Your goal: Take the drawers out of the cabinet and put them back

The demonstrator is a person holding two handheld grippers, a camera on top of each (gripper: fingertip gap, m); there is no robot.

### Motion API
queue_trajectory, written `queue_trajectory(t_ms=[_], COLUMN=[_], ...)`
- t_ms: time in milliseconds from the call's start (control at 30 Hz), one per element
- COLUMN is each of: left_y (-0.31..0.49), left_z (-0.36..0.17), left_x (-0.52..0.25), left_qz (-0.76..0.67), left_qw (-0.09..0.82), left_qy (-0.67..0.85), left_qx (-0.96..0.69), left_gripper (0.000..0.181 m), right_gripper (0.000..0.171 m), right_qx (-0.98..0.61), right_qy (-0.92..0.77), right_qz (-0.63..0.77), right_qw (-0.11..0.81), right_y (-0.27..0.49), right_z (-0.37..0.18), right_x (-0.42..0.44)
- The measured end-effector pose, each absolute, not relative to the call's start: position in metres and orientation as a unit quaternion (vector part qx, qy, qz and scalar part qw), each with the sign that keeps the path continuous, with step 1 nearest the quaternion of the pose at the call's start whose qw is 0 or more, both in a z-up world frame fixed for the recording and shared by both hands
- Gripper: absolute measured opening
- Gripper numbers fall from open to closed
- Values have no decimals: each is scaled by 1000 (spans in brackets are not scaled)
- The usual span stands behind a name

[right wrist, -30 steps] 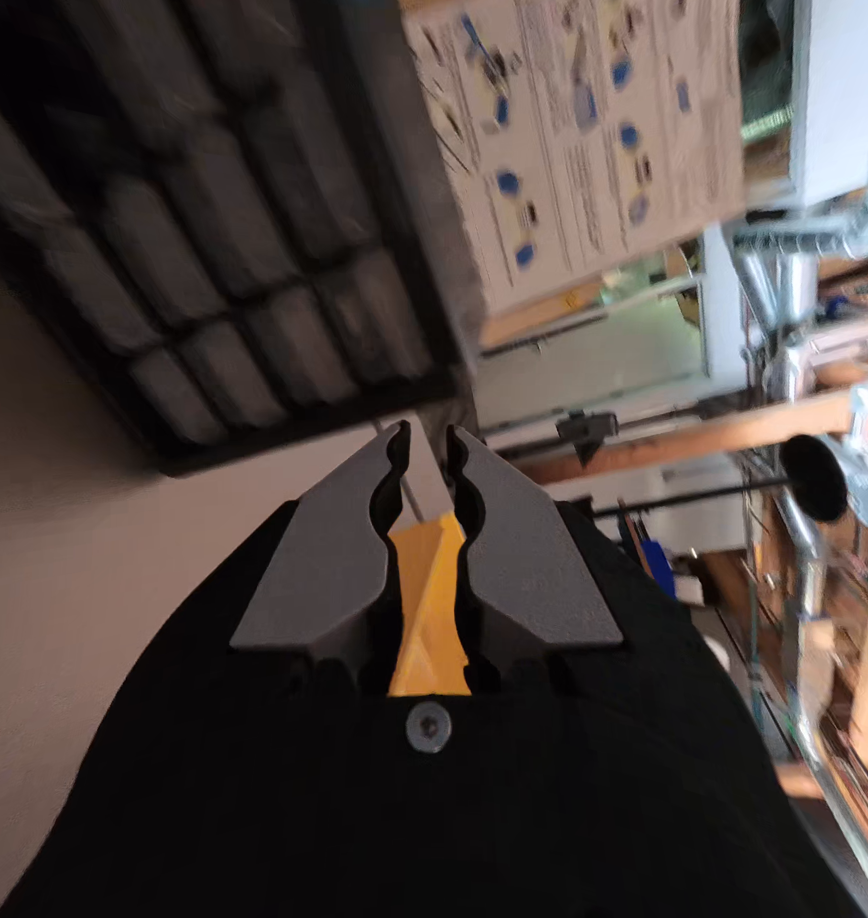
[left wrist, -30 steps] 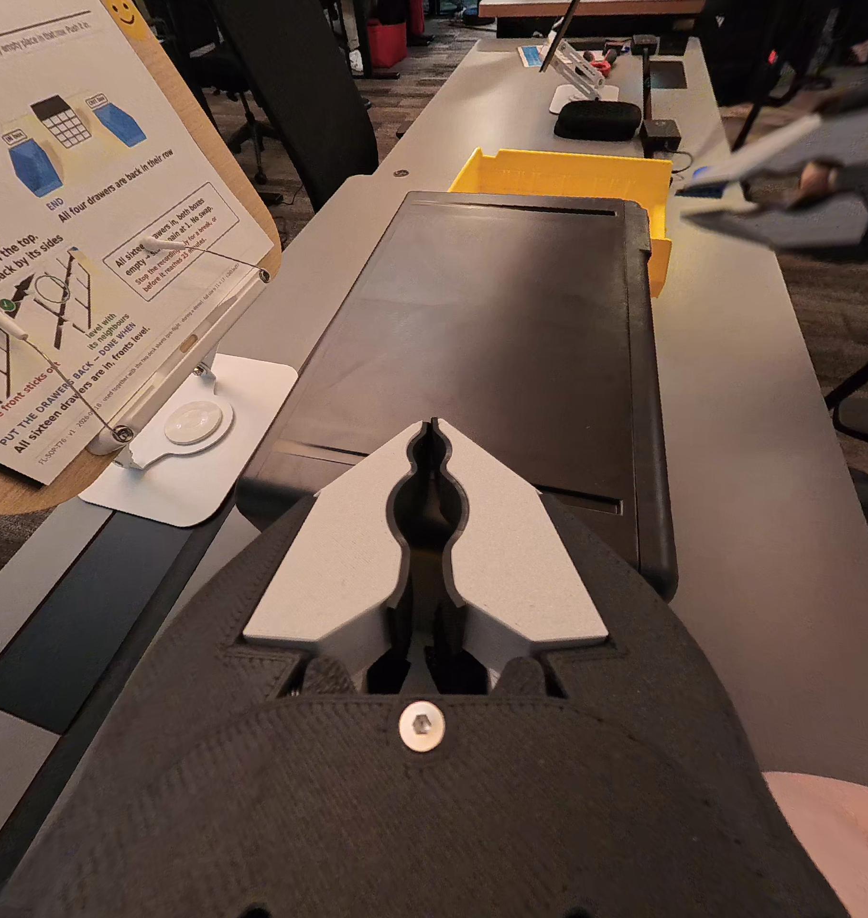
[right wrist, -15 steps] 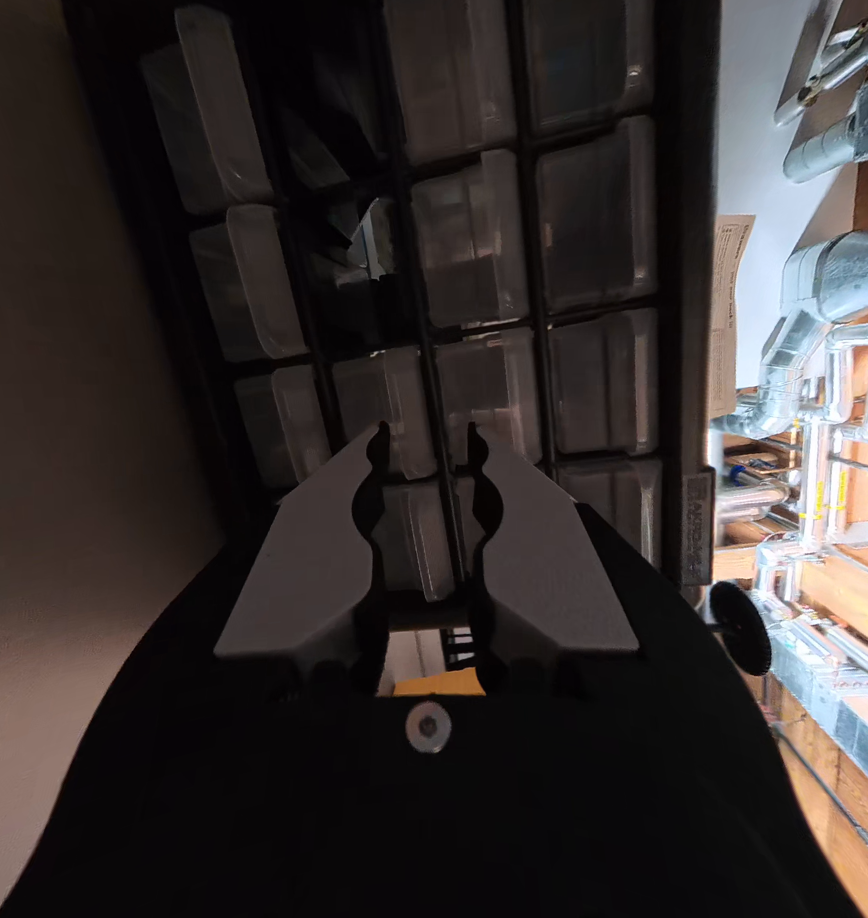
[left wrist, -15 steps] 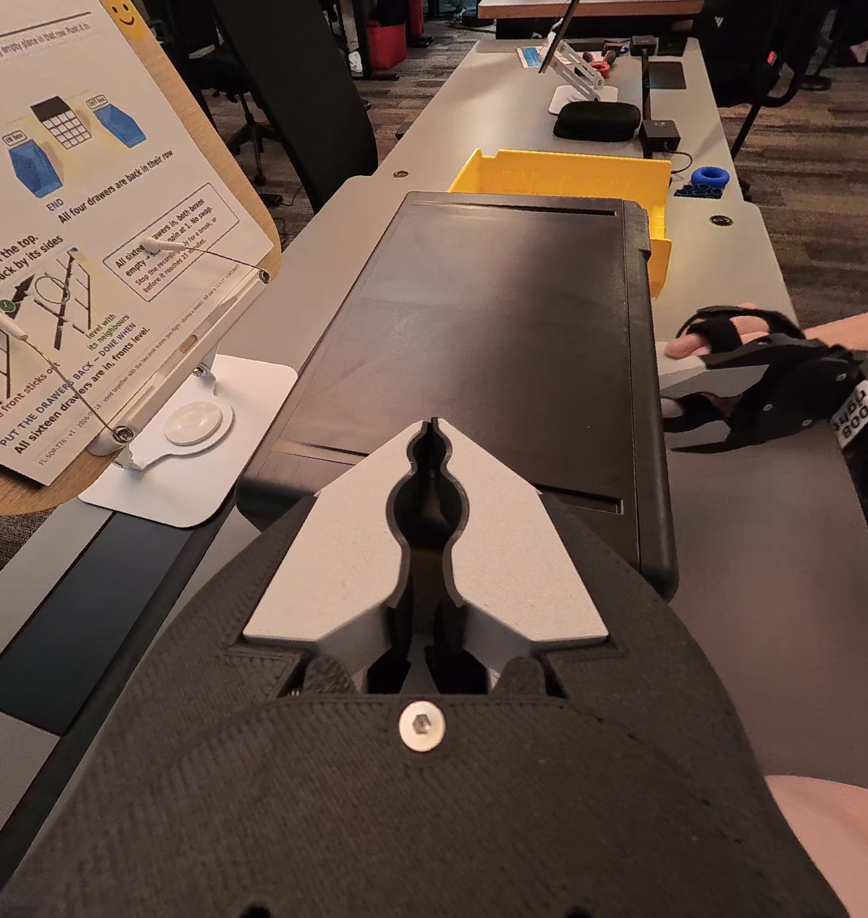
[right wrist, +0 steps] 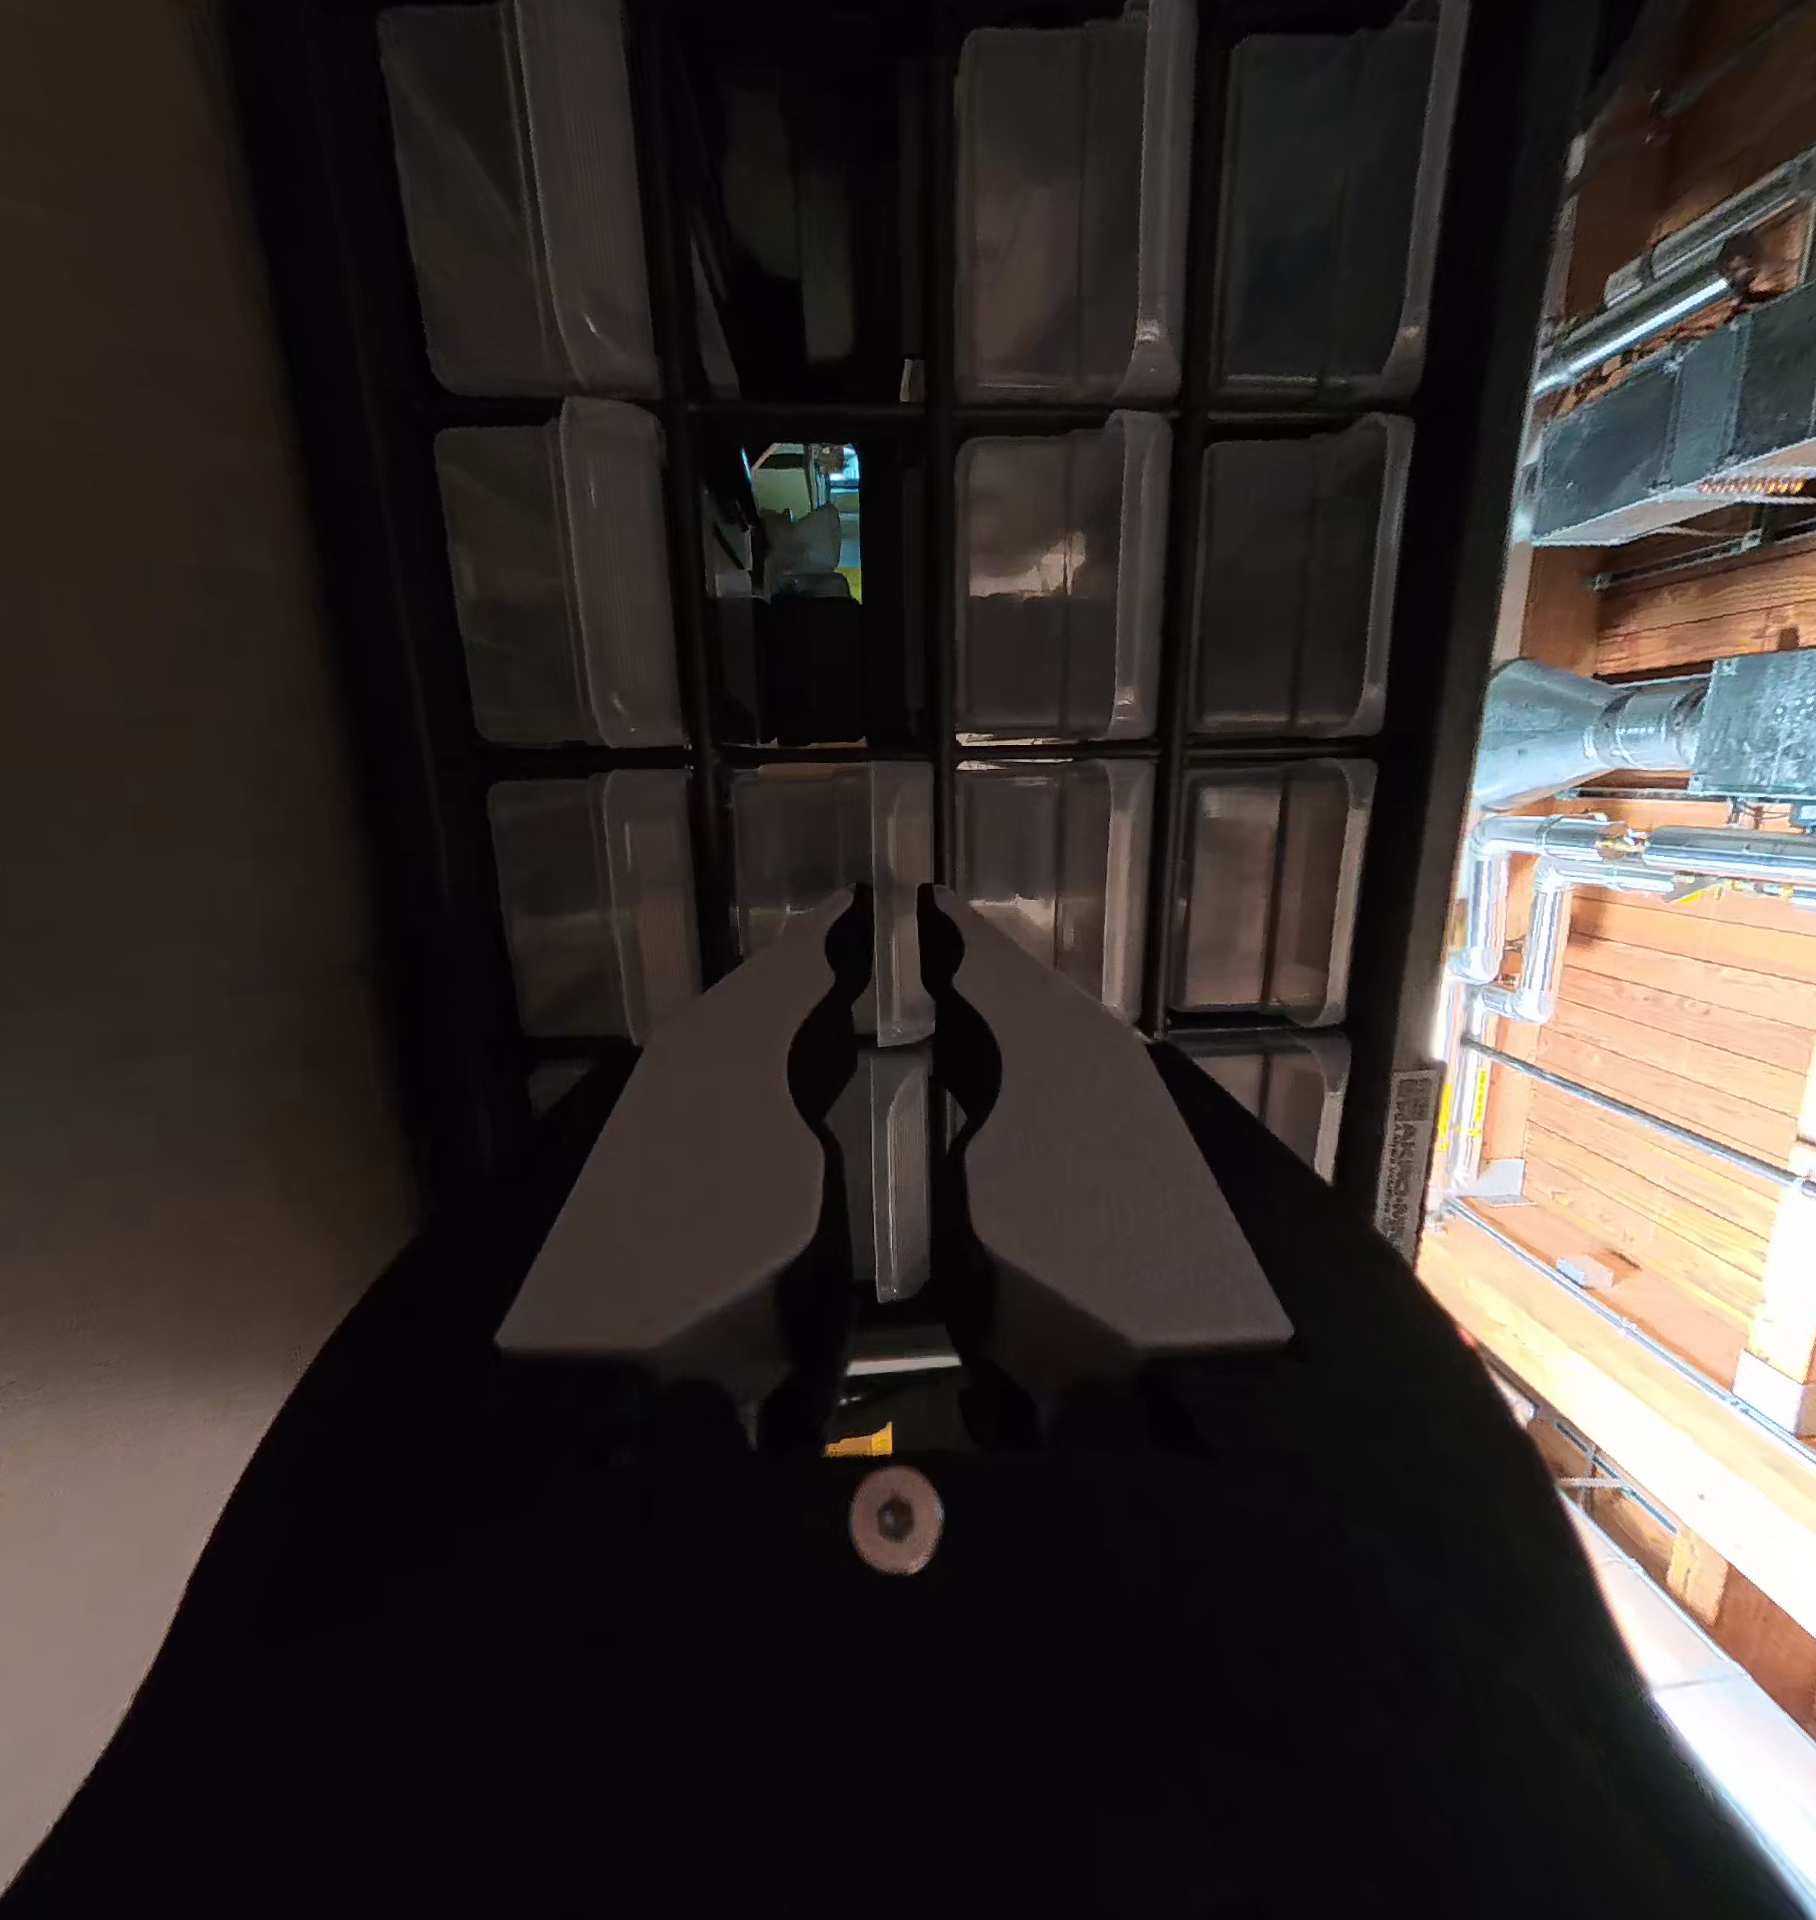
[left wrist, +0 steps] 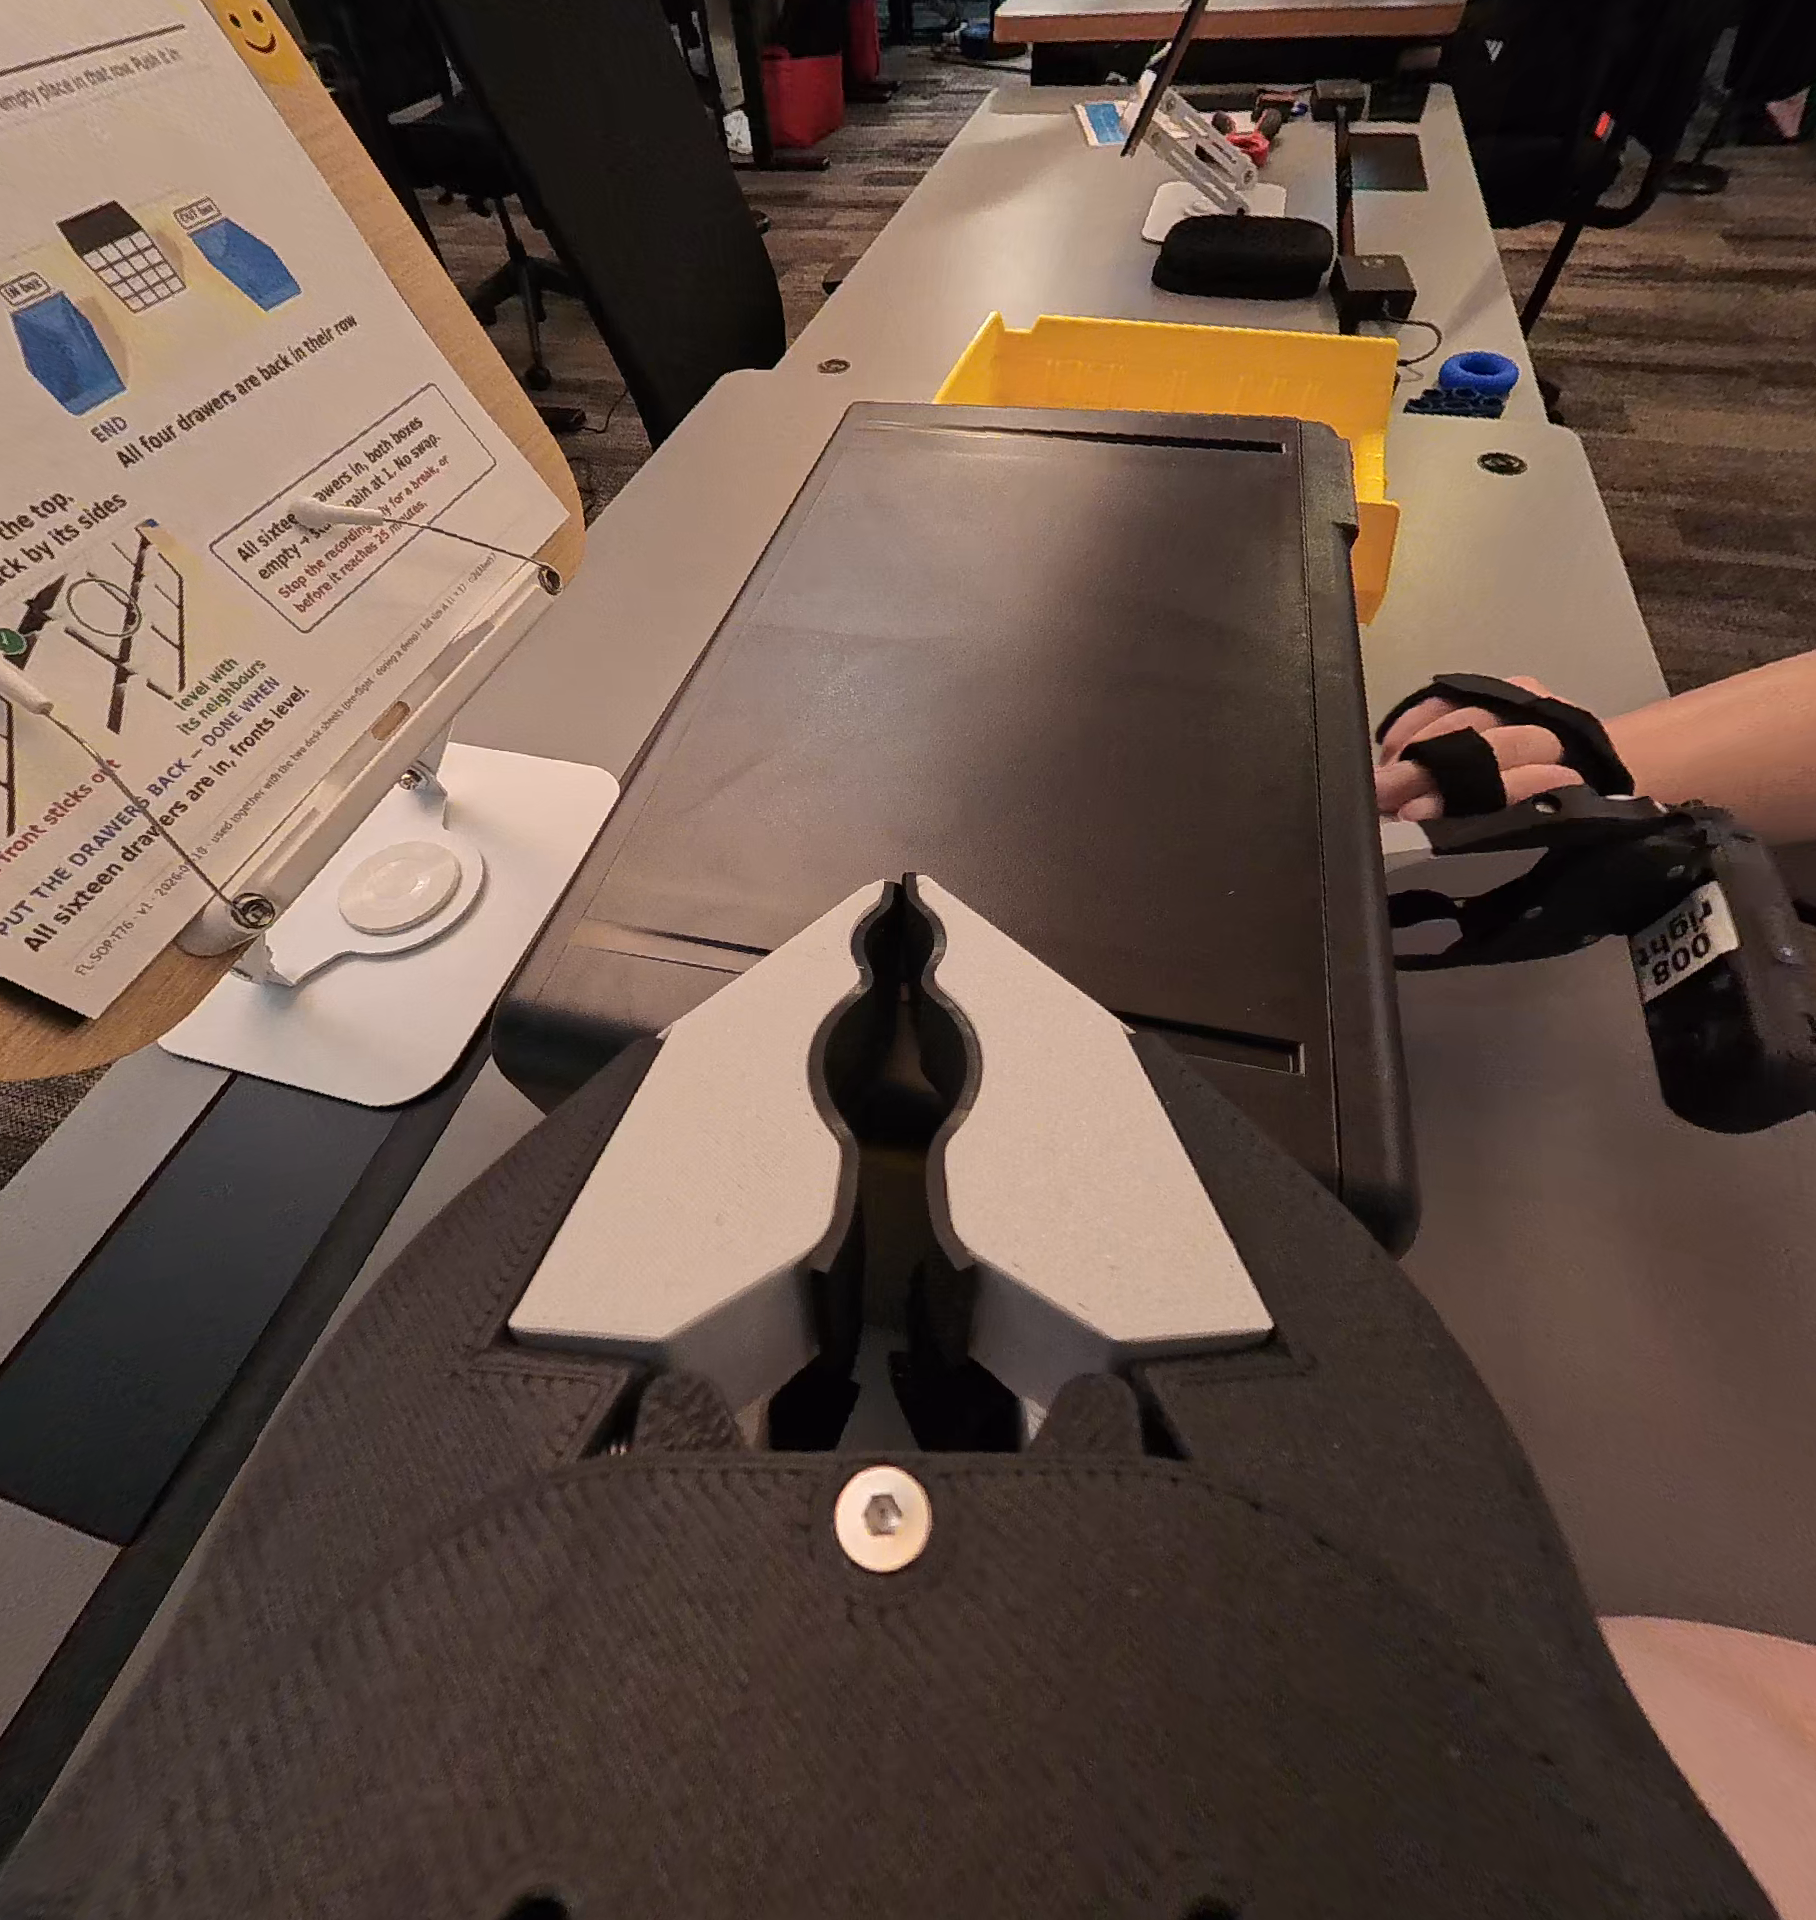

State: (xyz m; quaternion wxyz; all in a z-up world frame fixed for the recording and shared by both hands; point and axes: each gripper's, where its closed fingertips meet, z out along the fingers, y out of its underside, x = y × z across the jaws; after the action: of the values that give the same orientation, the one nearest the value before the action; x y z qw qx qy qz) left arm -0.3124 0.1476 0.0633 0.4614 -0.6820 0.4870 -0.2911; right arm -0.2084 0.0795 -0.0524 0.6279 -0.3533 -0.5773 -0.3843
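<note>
The black drawer cabinet [left wrist: 987, 727] stands on the grey table; the left wrist view shows its top. My left gripper [left wrist: 904, 883] is shut and empty, resting over the cabinet's near top edge. The right wrist view is turned sideways and faces the cabinet front [right wrist: 1444, 727], a grid of clear plastic drawers. My right gripper [right wrist: 896, 896] is closed to a narrow gap on the handle lip of one clear drawer [right wrist: 810, 914]. Two slots [right wrist: 790, 582] in the same line stand empty. The right gripper also shows in the left wrist view [left wrist: 1403, 873], against the cabinet's front.
A yellow bin [left wrist: 1174, 364] sits just beyond the cabinet. An instruction sheet on a white stand [left wrist: 156, 468] stands left of the cabinet. A black case [left wrist: 1242, 255] and small items lie farther along the table. Ceiling pipes [right wrist: 1631, 883] show beside the cabinet. Left tips to right tips: about 20 cm.
My right gripper swung from up near the yellow bin down to the cabinet front, moved onto a drawer, and its jaws narrowed on the handle. The left gripper has not moved.
</note>
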Motion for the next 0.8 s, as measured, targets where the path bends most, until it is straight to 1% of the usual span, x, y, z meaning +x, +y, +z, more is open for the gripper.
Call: queue_trajectory(t_ms=[100, 200, 300, 333, 400, 567, 700, 767, 800], left_y=[147, 148, 148, 148, 148, 147, 148, 148, 148], left_z=[63, 63, 63, 63, 63, 63, 63, 63, 63], left_x=[-312, -312, -312, -312, -312, -313, -313, -313, -313], left_qz=[-292, -291, -290, -290, -290, -288, -290, -289, -290], left_qw=[461, 462, 462, 462, 462, 463, 462, 462, 462], left_qy=[487, 487, 487, 487, 486, 485, 485, 488, 488], left_qx=[-682, -682, -682, -682, -683, -684, -683, -682, -681], left_gripper=[0, 0, 0, 0, 0, 0, 0, 0, 0], right_gripper=[6, 0, 0, 2, 21, 29, 28, 23, 18], right_qx=[-354, -357, -348, -357, -380, -383, -372, -372, -370], right_qy=[-580, -582, -591, -597, -602, -597, -620, -615, -613], right_qz=[-378, -370, -353, -346, -336, -366, -386, -386, -385], right_qw=[630, 630, 636, 630, 617, 602, 573, 578, 583], right_y=[68, 53, 36, 36, 44, 69, 76, 77, 76], right_z=[-53, -55, -55, -57, -57, -46, -60, -60, -58], right_x=[-207, -203, -208, -208, -206, -199, -202, -203, -204])
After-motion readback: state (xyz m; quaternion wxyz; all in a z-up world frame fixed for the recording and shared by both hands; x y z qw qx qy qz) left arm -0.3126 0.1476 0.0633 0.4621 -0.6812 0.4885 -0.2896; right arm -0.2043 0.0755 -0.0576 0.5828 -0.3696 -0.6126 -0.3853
